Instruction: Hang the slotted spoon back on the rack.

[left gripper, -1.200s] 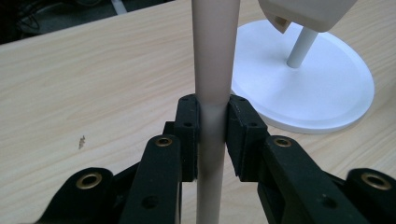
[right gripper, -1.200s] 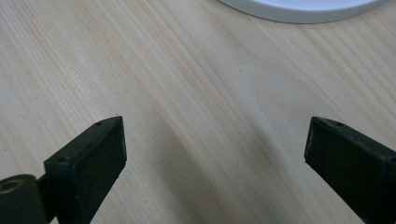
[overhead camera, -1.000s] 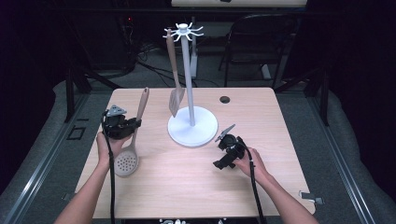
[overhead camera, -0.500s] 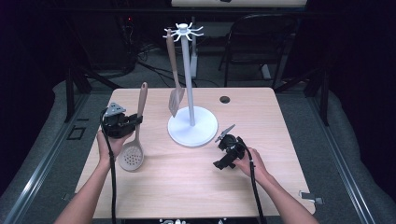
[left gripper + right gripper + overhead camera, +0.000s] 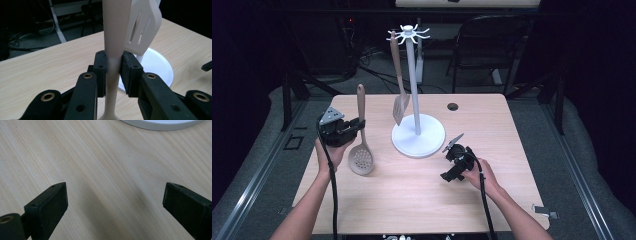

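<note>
- My left gripper [image 5: 358,125] had its jaws clamped on the handle of the skimmer spoon [image 5: 361,137], both pads pressing the pale shaft from either side, as the left gripper view [image 5: 113,72] made plain.
- The skimmer spoon stood nearly upright, handle toward twelve o'clock, its perforated bowl at six o'clock, low over the table [image 5: 412,200]; I could not tell whether the bowl touched the wood.
- It sat at about nine o'clock from the white stand [image 5: 418,135], near it but apart.
- A slotted spatula [image 5: 399,95] hung from the stand's top hooks, its blade just above the round base.
- My right gripper [image 5: 457,142] lay at about five o'clock from the stand's base, near its rim, jaws spread wide with nothing between them, bare wood under them in the right gripper view [image 5: 115,197].
</note>
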